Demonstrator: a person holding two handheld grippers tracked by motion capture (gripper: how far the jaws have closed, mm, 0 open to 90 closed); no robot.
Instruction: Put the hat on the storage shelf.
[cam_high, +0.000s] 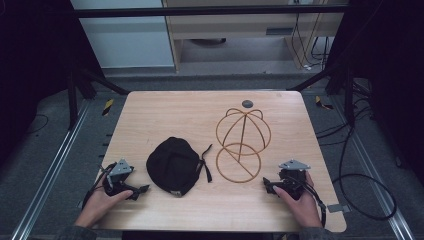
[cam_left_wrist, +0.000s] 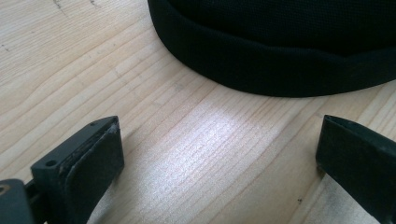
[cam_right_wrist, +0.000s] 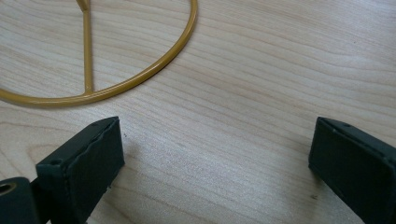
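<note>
— Looking at the black cap (cam_high: 174, 165) first: where does it sit for you?

— It lies crown-up on the desk (cam_high: 150, 115), toward my side and left of centre, its strap (cam_high: 206, 162) trailing off to the right. My left gripper (cam_high: 141, 189) rests just beside its near-left edge; in the left gripper view the cap's band (cam_left_wrist: 261, 70) curves right ahead of my fingers (cam_left_wrist: 93, 163). They stand wide apart with nothing between them but bare wood.

— And your right?

— My right gripper (cam_high: 266, 185) sits near the base ring of the gold wire hat stand (cam_high: 242, 137), which stands just right of the cap. Those fingers (cam_right_wrist: 91, 163) are spread wide too, holding nothing.

— How would you do the pickup well?

— I judge the cap is meant for the stand. I'd slide one left finger under the band, pinch the cloth firmly, and lift level, so the soft crown doesn't fold. The right could steady the ring so the stand won't skate.

— Any writing or brand?

— None I can read on the cap or the stand.
</note>
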